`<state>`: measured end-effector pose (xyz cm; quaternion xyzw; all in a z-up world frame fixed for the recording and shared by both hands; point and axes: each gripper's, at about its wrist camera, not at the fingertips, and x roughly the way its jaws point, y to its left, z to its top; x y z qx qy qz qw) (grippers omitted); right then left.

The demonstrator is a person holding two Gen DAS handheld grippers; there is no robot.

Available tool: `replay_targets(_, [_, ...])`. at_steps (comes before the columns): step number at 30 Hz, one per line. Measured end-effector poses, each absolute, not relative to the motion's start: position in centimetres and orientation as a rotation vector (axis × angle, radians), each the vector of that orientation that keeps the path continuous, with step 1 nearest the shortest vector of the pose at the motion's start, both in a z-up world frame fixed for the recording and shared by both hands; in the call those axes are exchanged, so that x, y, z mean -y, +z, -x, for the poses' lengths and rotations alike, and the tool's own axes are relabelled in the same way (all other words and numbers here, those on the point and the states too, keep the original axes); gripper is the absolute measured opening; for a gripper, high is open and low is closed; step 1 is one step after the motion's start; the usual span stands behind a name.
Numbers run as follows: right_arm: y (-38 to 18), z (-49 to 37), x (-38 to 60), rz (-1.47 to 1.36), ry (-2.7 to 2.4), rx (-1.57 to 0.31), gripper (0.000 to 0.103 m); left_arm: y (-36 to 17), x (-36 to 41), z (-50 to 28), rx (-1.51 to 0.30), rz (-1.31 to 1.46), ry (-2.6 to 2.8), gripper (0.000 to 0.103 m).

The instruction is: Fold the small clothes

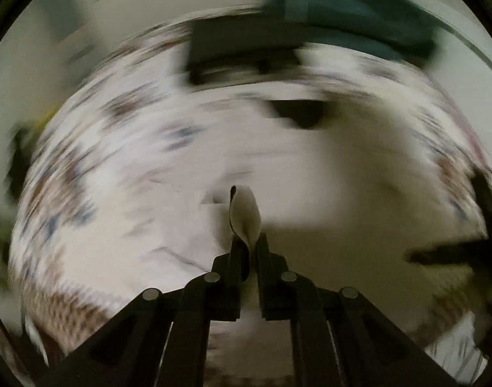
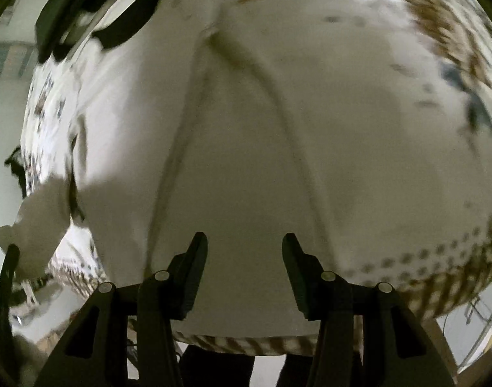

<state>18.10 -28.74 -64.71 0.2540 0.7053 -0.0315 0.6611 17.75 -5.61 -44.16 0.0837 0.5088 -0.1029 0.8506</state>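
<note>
Left gripper (image 1: 248,242) is pinched tight on a curled edge of the cream garment (image 1: 326,187), lifting it. Right gripper (image 2: 245,245) hangs wide apart, empty, just above that garment's flat middle (seams run away from it). To fold well, carry the edge across evenly, keeping it taut. The cloth looks pale, soft and plain on the patterned sheet (image 2: 455,42).

Left wrist view: looks forward along left claw (image 1: 249,242), down over patterned cloth (image 1: 116,167), blurred. Right wrist view: looks along right claw (image 2: 245,248), very close above pale garment (image 2: 246,145). Both share garment and cloth.
</note>
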Motion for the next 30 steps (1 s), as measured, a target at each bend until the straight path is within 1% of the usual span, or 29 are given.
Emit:
replay_targets(3, [-64.0,-16.7,31.9,-0.591,-0.136,-1.572,0.05,-44.9,11.8,-16.3,-1.076,-0.222,-0.387,0.005])
replay_targets(7, [-63.7,-14.9,35.4,-0.612,-0.187,-1.557,0.05,-46.0,17.0,-14.2,-1.089,-0.282,-0.524,0.005])
replay_targets(11, [-64.1,-13.1,37.6,-0.625,-0.206,-1.568,0.05,-47.7,19.1,-12.4,-1.112,-0.333,-0.591,0.005])
replay_targets(14, [-64.5,-12.1,38.4,-0.642,-0.203,-1.574,0.05,-48.8,19.5,-12.2,-1.137,-0.375,-0.585,0.01])
replay_targets(16, [-64.5,-11.9,38.7,-0.663,-0.192,-1.567,0.05,-49.3,18.8,-12.4,-1.176,-0.359,-0.554,0.011])
replay_targets(17, [-64.5,-11.9,38.9,-0.681,-0.176,-1.562,0.05,-49.6,18.4,-12.6,-1.195,-0.356,-0.535,0.015])
replay_targets(18, [-64.4,-11.7,39.1,-0.69,-0.162,-1.557,0.05,-50.0,17.4,-12.9,-1.223,-0.344,-0.499,0.027])
replay_targets(19, [-64.3,-11.9,39.1,-0.703,-0.14,-1.551,0.05,-50.2,16.4,-13.1,-1.242,-0.325,-0.475,0.046])
replay_targets(20, [-64.3,-12.2,38.9,-0.72,-0.11,-1.542,0.05,-50.4,15.5,-13.2,-1.256,-0.312,-0.454,0.058])
replay_targets(21, [-64.2,-12.7,38.3,-0.736,-0.076,-1.535,0.05,-50.6,14.3,-13.5,-1.273,-0.291,-0.425,0.076])
replay_targets(22, [-64.2,-13.1,37.8,-0.752,-0.035,-1.526,0.05,-50.8,12.6,-13.7,-1.288,-0.264,-0.384,0.079])
replay_targets(24, [-64.4,-14.0,36.4,-0.757,0.029,-1.526,0.054,-51.2,9.6,-14.3,-1.313,-0.234,-0.297,0.079])
replay_targets(28, [-66.7,-15.2,32.9,-0.725,0.117,-1.594,0.053,-53.4,2.0,-15.1,-1.398,-0.149,-0.068,0.079])
replay_targets(29, [-67.6,-15.2,31.9,-0.713,0.134,-1.626,0.048,-53.7,0.9,-15.1,-1.407,-0.13,-0.037,0.079])
replay_targets(30, [-68.0,-15.0,31.4,-0.698,0.139,-1.635,0.018,-54.1,-0.6,-15.1,-1.417,-0.101,0.006,0.079])
